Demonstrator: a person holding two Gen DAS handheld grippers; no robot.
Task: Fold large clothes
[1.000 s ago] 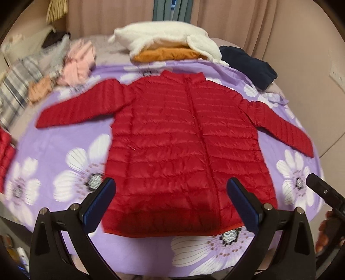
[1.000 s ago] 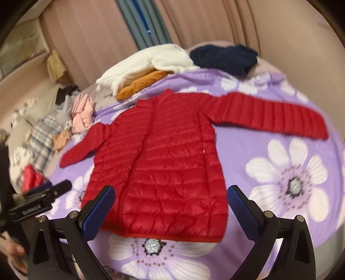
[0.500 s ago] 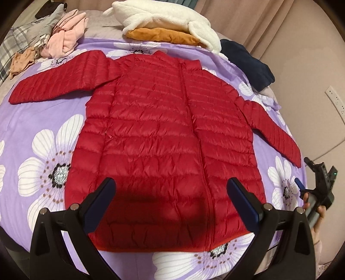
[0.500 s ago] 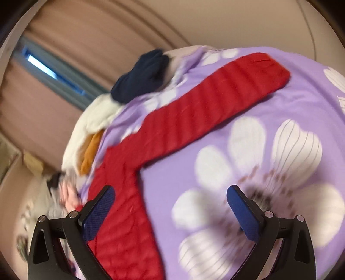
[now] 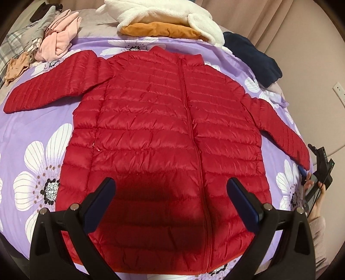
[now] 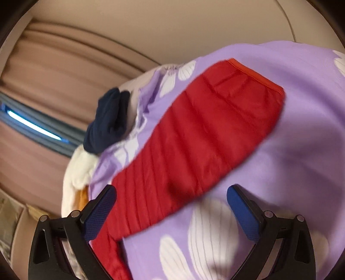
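While the left gripper [image 5: 171,198] is hovering over the lower half of the red puffer jacket [image 5: 163,137], its jaws are standing wide apart, holding nothing; whether the fingers [image 5: 101,200] are touching the fabric is hard to tell, though a dark shadow is falling between them. The jacket hem is running off the bottom of the left wrist view, partly behind the tool.

The right gripper [image 6: 171,199] is likewise gaping wide and empty, straddling the jacket's right sleeve [image 6: 200,137] low in a blurred, tilted frame; contact cannot be judged. Only the sleeve and its cuff at upper right are showing there, the body being cut off.

The jacket is lying flat, zipped, sleeves spread, on a purple flowered bedspread [image 5: 32,133]. The right hand [image 5: 317,193] is showing at the right edge, mostly cropped. Beyond the collar, white fleece [image 5: 163,13], an orange garment [image 5: 159,30], a navy garment [image 5: 252,58] and pink clothes [image 5: 58,41] are piling at the top.
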